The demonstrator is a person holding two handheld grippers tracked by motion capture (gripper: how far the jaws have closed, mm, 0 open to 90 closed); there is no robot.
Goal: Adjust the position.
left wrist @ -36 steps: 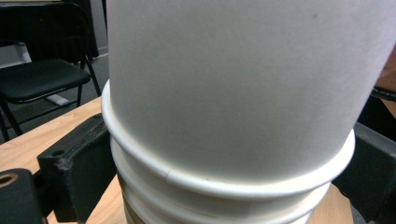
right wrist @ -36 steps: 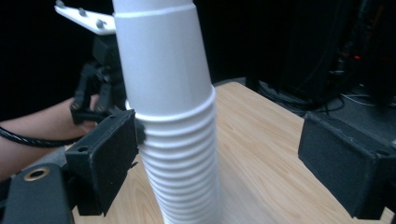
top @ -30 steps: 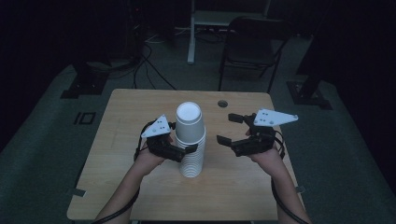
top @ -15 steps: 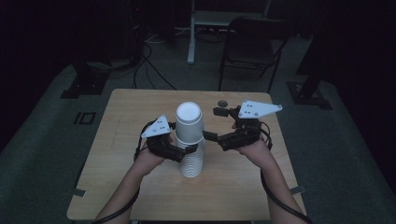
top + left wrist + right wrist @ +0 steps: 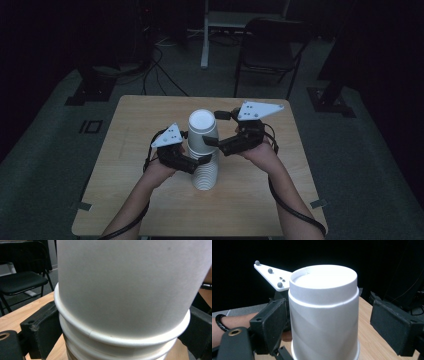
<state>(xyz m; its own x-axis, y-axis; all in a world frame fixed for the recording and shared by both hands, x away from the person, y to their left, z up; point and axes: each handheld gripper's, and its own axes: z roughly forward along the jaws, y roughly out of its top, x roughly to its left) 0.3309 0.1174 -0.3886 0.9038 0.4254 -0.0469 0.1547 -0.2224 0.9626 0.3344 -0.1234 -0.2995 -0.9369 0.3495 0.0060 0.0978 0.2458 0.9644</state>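
Stack of white paper cups (image 5: pixel 204 160) stands upside down near the middle of the wooden table (image 5: pixel 125 130); top cup (image 5: pixel 202 131) sits highest, base up; your left gripper (image 5: pixel 197 162) has its jaws closed on the ribbed rims of the lower cups, pads against both sides; your right gripper (image 5: pixel 216 128) straddles the top cup with jaws wide, closing slightly just now, a clear gap on one side; folding chair (image 5: pixel 270 42) well behind the table.
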